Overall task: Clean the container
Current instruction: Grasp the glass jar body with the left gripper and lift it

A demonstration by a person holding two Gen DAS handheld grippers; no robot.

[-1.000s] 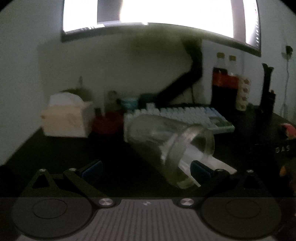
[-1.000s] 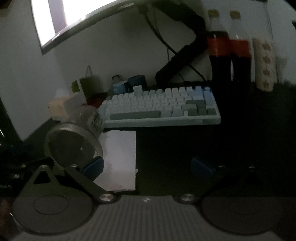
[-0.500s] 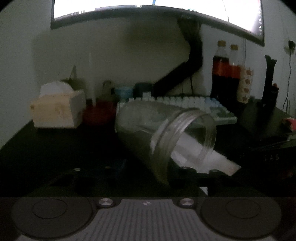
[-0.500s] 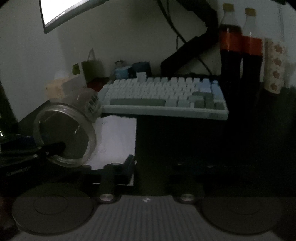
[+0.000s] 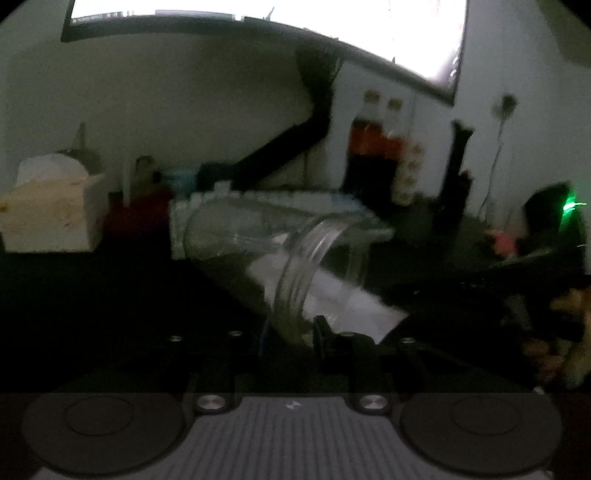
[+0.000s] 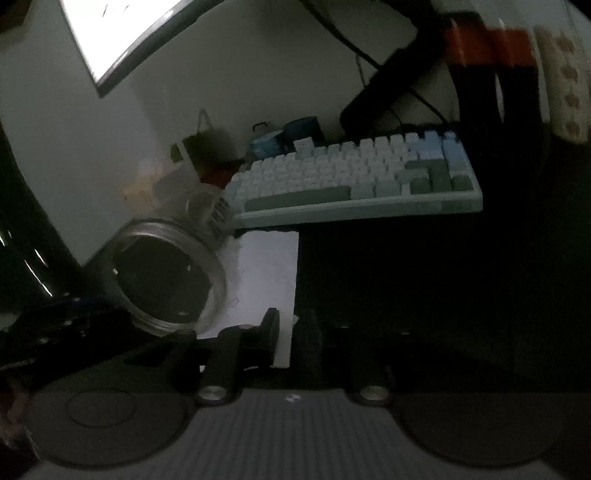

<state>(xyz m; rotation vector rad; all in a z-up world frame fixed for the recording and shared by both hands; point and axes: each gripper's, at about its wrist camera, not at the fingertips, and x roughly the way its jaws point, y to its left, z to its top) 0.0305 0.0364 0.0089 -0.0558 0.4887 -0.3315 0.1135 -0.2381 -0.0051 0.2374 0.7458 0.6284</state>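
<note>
A clear glass jar lies on its side on the dark desk, mouth toward me, over a white paper sheet. My left gripper is at the lowest part of the jar's threaded rim. Its jaws are opening, with the rim between them, and I see no pad pressing. In the right wrist view the jar is at the left, with the paper beside it. My right gripper is at the paper's near corner. Its jaws are closing, with that corner between them and a gap showing.
A pale keyboard lies behind the jar and paper. Two cola bottles and a patterned cup stand at the back right. A tissue box stands at the left, and a bright monitor hangs above. A hand shows at the right edge.
Both grippers' jaws went from wide apart to narrow. The left gripper came in under the jar's rim. The right gripper moved down onto the paper's corner.
</note>
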